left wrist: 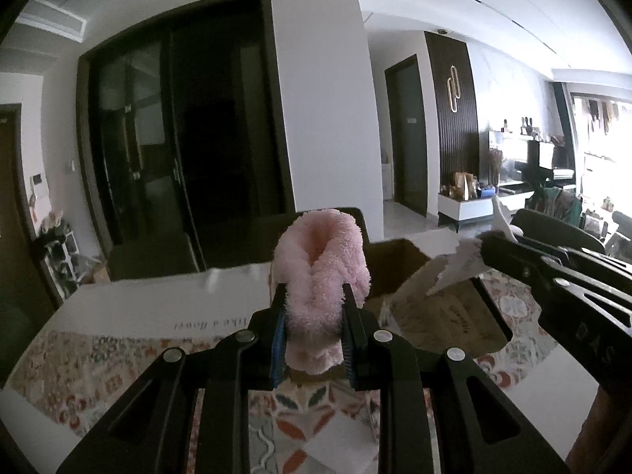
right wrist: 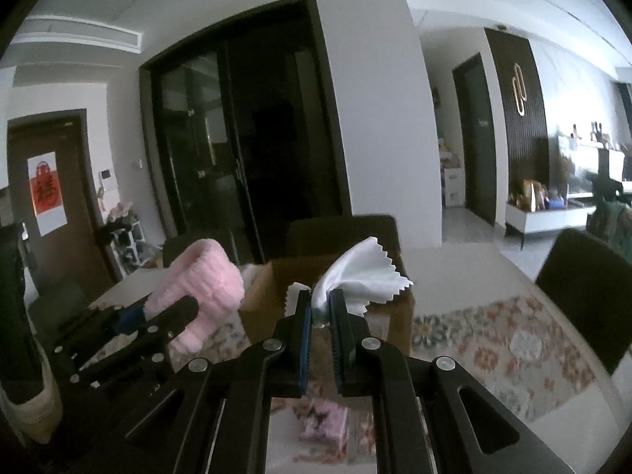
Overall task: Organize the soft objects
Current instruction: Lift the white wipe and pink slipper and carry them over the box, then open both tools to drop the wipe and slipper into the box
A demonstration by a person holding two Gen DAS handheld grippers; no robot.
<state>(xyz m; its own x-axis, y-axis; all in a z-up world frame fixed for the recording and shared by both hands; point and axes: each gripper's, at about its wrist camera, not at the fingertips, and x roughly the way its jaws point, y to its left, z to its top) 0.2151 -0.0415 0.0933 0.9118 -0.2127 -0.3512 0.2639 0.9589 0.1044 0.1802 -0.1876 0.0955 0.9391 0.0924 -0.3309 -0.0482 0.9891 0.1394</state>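
My left gripper [left wrist: 314, 296] is shut on a fluffy pink sock [left wrist: 322, 272] and holds it upright above the table, near the left of an open cardboard box [left wrist: 446, 308]. The sock also shows in the right wrist view [right wrist: 205, 288], with the left gripper [right wrist: 166, 316] under it. My right gripper [right wrist: 319, 300] is shut on a white cloth with zigzag edges [right wrist: 363, 276], held over the box [right wrist: 276, 296]. In the left wrist view the right gripper [left wrist: 486, 249] reaches in from the right with the cloth [left wrist: 458, 264].
A patterned floral tablecloth [left wrist: 98, 359] covers the table. A pink item [right wrist: 324, 420] lies on it below my right gripper. Dark chairs [right wrist: 588, 292] stand around the table. A white strip with lettering [left wrist: 158, 308] lies at the left.
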